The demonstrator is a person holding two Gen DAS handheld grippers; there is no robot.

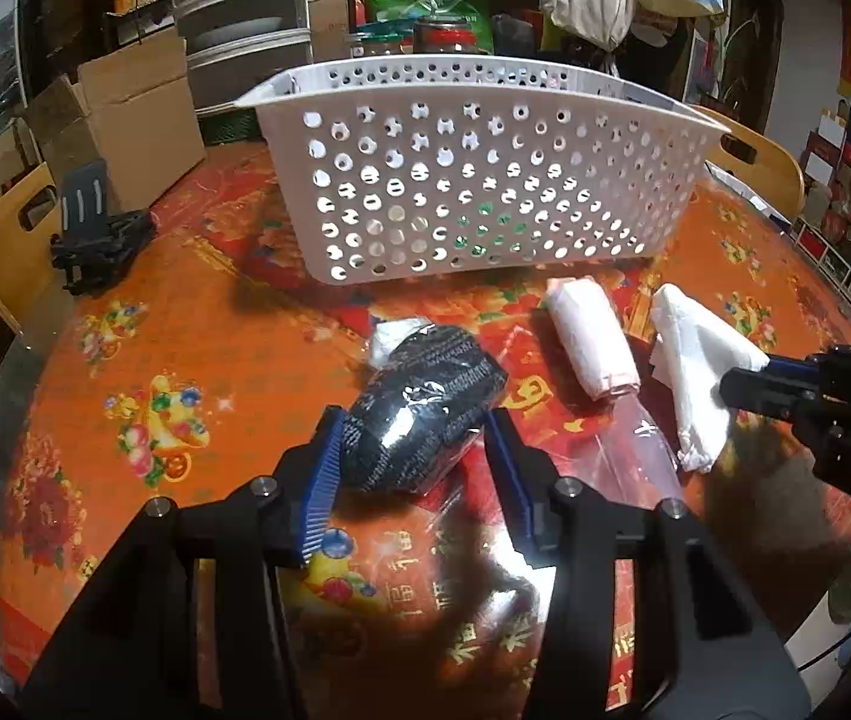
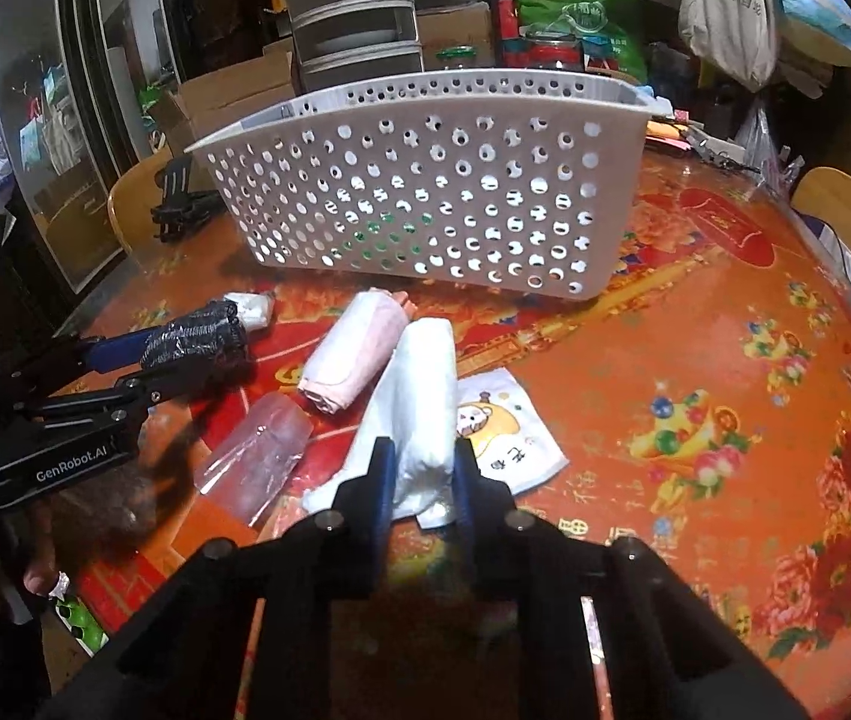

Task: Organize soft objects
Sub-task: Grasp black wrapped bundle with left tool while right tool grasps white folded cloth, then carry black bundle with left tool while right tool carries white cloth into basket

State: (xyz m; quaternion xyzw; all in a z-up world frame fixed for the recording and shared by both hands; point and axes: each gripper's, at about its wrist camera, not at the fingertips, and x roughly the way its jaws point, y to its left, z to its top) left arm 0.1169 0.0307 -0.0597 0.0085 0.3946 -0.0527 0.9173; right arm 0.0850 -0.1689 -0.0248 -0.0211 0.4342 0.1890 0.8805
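Your left gripper [image 1: 419, 450] has its blue ribbed pads around the black roll [image 1: 425, 414], a soft knitted bundle in glossy clear wrap with a white end [image 1: 392, 339] poking out beyond the jaws. The left pad touches the roll; the right pad sits close beside it, so the jaws look nearly closed on it, though you cannot tell how firm the grip is. Left of these jaws the orange flowered tablecloth [image 1: 125, 360] lies bare out to the table's edge, where a black folded stand [image 1: 95, 234] sits.

Straight ahead of both jaws stands the white perforated basket [image 1: 485, 180], hard plastic with round holes, its near wall facing you; something green shows through the holes, too hidden to name.

Between your two grippers lie the pink-and-white rolled cloth [image 2: 353, 354] and, nearer you, an empty clear plastic sleeve [image 2: 257, 462], flat and shiny.

Your right gripper [image 2: 422, 474] is clamped narrow on the white folded cloth [image 2: 425, 384], a soft tissue-like bundle stretching forward from the jaws. Just right of it, partly under it, lies a flat white packet with a cartoon print [image 2: 509, 438]. Further right the cloth runs open to the table's curved edge.
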